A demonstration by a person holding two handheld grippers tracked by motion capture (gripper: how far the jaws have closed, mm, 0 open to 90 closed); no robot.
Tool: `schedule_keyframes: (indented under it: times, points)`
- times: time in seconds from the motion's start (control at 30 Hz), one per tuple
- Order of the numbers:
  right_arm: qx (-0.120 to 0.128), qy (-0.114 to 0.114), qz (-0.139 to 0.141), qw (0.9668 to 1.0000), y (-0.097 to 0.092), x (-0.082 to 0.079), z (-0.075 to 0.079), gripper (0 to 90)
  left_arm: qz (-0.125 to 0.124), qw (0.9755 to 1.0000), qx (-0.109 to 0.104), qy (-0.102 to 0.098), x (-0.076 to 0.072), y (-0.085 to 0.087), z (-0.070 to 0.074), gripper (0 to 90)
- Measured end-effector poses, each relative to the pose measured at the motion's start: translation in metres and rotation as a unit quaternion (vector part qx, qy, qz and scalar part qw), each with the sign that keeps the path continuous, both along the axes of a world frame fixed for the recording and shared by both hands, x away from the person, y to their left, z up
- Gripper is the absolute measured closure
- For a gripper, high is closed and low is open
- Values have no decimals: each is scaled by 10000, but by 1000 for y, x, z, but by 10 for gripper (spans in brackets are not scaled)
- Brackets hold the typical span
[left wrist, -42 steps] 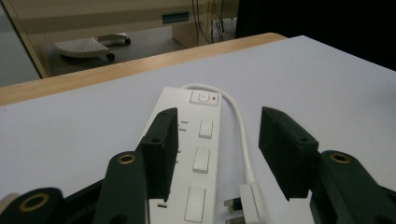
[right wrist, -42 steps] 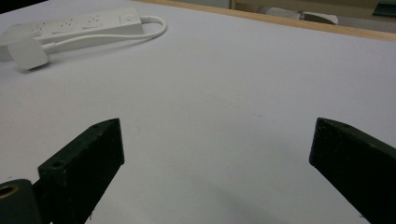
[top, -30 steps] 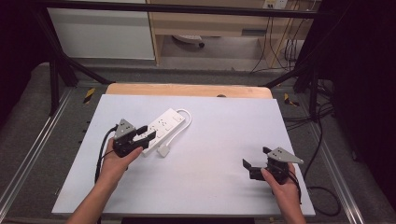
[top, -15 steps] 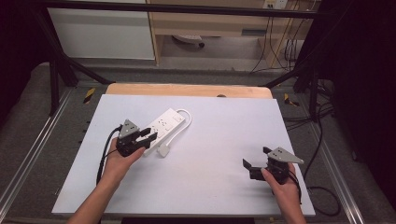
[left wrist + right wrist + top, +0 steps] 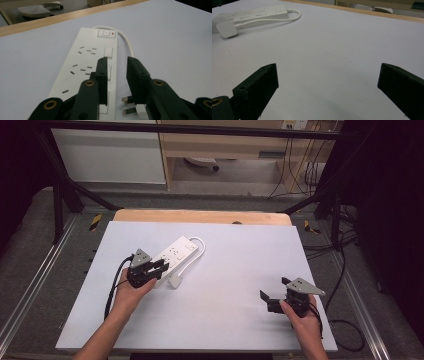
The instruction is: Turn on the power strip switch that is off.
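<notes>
The left gripper (image 5: 159,268) is hovering over the near end of the white power strip (image 5: 176,251), which is lying slantwise on the left half of the pale grey table top (image 5: 240,270). Its jaws have just been closing and are now standing narrowed, with a clear gap between them. In the left gripper view (image 5: 116,75), one jaw is reaching over the strip's face beside the sockets, while the other is sitting off the strip's long edge, above the bare table. Between them lies that edge of the power strip (image 5: 90,65); whether the pads are pressing on it cannot be told, and nothing is being pinched outright. The strip's white plug (image 5: 132,108) is lying on the table just beside the strip, under the jaw that is off its edge, with its metal pins pointing towards the strip. The white cable (image 5: 126,41) is looping out from the far end, by the switch.

The right gripper (image 5: 274,296) is resting well apart from all this, near the table's front right corner, in the person's right hand (image 5: 302,320). In the right gripper view (image 5: 328,82) its jaws are standing spread wide, with only bare table between them, holding and touching nothing.
</notes>
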State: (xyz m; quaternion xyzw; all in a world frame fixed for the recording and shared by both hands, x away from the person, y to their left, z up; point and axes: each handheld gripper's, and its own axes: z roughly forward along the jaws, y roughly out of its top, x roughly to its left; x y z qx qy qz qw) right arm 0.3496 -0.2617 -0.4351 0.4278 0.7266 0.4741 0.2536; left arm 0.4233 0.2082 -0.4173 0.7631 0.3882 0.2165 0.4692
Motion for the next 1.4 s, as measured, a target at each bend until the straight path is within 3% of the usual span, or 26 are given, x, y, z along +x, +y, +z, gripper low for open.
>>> schedule_keyframes:
  times: [0.37, 1.4]
  points:
    - [-7, 4, 3, 10000, 0, 0, 0, 37, -28, 9999, -11, 139, 0, -1, -9, 795]
    - [-3, 14, 23, 10000, 1, 0, 0, 38, 30, 9998, 70, 191, 8, 4, -22, 895]
